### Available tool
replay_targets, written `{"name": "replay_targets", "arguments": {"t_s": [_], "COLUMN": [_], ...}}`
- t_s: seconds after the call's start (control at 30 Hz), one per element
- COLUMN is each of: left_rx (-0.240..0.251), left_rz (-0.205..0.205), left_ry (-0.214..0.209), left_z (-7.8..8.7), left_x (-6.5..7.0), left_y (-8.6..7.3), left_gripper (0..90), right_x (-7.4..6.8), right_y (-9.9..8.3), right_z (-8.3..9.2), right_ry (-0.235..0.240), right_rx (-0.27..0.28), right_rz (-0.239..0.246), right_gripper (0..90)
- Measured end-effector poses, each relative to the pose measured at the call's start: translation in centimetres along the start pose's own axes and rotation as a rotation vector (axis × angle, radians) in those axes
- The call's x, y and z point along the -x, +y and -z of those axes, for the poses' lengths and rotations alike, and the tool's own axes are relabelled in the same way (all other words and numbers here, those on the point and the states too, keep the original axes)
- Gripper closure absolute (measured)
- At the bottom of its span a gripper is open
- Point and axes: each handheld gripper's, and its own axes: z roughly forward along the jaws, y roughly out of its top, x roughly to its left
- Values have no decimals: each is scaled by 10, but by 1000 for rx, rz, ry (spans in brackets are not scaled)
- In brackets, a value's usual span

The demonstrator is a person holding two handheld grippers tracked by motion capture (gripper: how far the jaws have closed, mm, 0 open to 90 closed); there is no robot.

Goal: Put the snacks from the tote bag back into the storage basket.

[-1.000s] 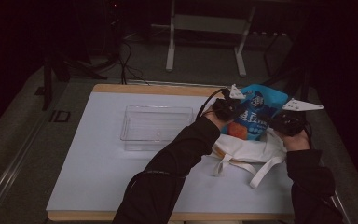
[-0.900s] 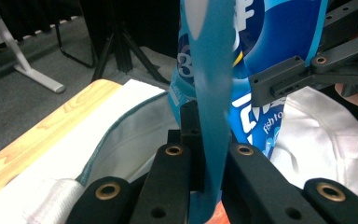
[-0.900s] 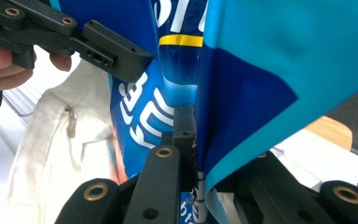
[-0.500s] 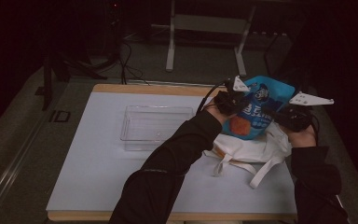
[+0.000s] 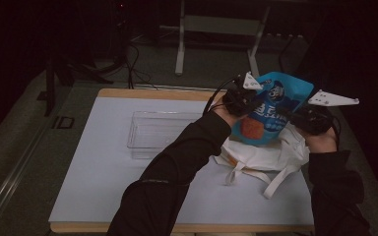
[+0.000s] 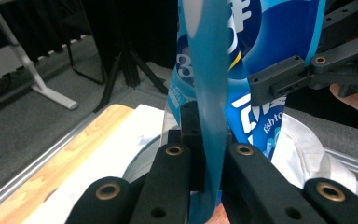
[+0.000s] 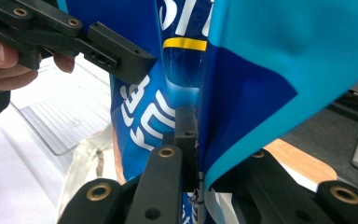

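A blue snack bag (image 5: 270, 110) is held up in the air above a white cloth tote bag (image 5: 263, 155), which lies crumpled on the right part of the white surface (image 5: 103, 182). The left tool (image 5: 239, 96) grips the bag's left edge, and the left gripper view shows its two black jaws pressed together on a thin fold of the blue film (image 6: 209, 116), which runs up between them. The right tool (image 5: 309, 118) grips the bag's opposite edge; in the right gripper view its jaws are likewise closed on a fold of the blue bag (image 7: 242, 93). Each gripper view also shows the other tool clamped on the bag farther off. The bag hangs between the two tools, tilted slightly, with white lettering and an orange patch on its face, its bottom close above the tote. The tote's straps (image 5: 275, 179) trail toward the near edge of the surface. A clear plastic tray (image 5: 157, 132) sits to the left of the tote, well apart from the bag, near the far side of the surface.
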Motion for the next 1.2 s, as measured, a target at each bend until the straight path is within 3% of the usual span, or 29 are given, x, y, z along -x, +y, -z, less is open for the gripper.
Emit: {"name": "replay_targets", "arguments": {"t_s": [0.27, 0.8, 1.2], "left_rx": [16, 55, 65], "left_rz": [1, 19, 10], "left_ry": [-15, -90, -86], "left_z": [23, 73, 107], "left_x": [-5, -30, -44], "left_y": [-5, -24, -33], "left_gripper": [900, 900, 900], "right_x": [-12, -44, -66], "right_y": [12, 39, 58], "right_z": [-3, -23, -37], "right_ry": [37, 127, 174], "right_rx": [1, 0, 8], "right_rz": [22, 79, 104], "right_gripper": [848, 849, 849]}}
